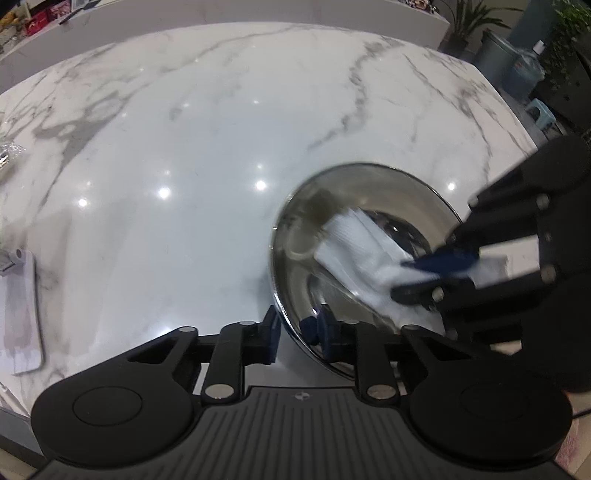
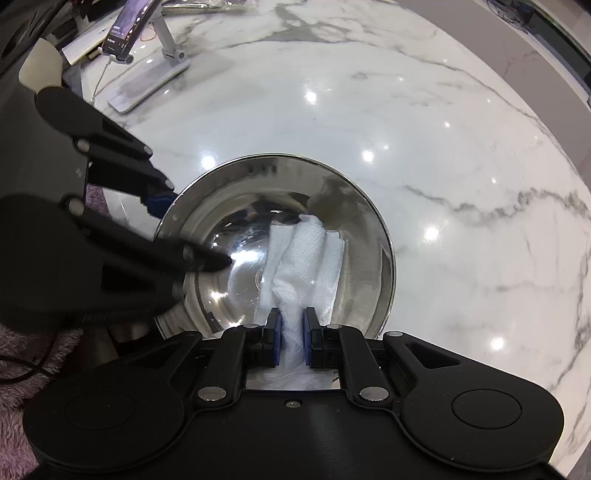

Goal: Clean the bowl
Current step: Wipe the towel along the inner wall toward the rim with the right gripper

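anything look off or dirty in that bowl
Yes: a brownish smear clouds the far inner wall of the steel bowl, just beyond the white paper towel held by the right gripper. The rest shines clean.

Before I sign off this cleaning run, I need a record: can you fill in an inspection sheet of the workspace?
Surface: white marble counter, glossy, with lamp glare.
Job's things: steel bowl upright on the counter; brownish smear on its inner wall; white paper towel lying inside, reaching the smear.
Clutter: phone on a white stand, papers behind it.
Grippers: left claw clamped on the bowl's rim; right claw shut on the paper towel.
Cables: a white lead near the phone; a dark one over purple fabric.
Surroundings: potted plants and a bin beyond the counter.
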A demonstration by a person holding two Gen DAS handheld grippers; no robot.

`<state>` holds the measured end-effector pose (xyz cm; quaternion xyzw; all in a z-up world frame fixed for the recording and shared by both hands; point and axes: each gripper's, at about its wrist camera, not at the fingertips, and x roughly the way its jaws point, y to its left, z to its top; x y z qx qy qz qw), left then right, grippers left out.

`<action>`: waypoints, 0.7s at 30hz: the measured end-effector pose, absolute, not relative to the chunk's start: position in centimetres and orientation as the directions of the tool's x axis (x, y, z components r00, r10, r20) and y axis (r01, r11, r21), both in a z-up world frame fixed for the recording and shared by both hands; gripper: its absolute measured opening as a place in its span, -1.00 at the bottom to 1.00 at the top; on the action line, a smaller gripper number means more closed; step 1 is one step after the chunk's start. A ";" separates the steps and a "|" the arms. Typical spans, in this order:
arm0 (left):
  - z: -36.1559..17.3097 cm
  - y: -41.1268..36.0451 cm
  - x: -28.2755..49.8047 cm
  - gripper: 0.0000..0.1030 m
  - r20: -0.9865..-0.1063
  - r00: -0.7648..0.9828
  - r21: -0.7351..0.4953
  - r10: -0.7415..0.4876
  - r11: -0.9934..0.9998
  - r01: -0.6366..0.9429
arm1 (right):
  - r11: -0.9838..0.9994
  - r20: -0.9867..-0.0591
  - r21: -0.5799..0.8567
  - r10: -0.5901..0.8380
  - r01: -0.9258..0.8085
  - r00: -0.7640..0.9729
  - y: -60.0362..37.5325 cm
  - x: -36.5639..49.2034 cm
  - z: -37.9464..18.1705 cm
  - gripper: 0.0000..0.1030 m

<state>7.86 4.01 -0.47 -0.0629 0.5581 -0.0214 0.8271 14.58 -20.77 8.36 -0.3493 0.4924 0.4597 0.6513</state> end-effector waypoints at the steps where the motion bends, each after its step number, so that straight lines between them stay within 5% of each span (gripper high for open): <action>1: -0.4 4.0 8.0 -0.71 -0.920 0.380 -0.124 -0.101 0.992 -0.036 | 0.336 -0.962 0.015 0.261 -0.942 0.078 -19.8 14.5 7.8 -0.81; 9: -0.3 4.2 8.9 -0.75 -0.915 0.398 -0.094 -0.073 0.995 -0.035 | 0.352 -0.919 0.242 0.381 -0.904 -0.098 -15.4 14.6 6.2 -0.81; 21: -0.4 4.0 8.5 -0.76 -0.904 0.415 -0.103 -0.100 0.995 0.013 | 0.349 -0.955 0.027 0.285 -0.937 0.078 -16.3 16.2 6.7 -0.83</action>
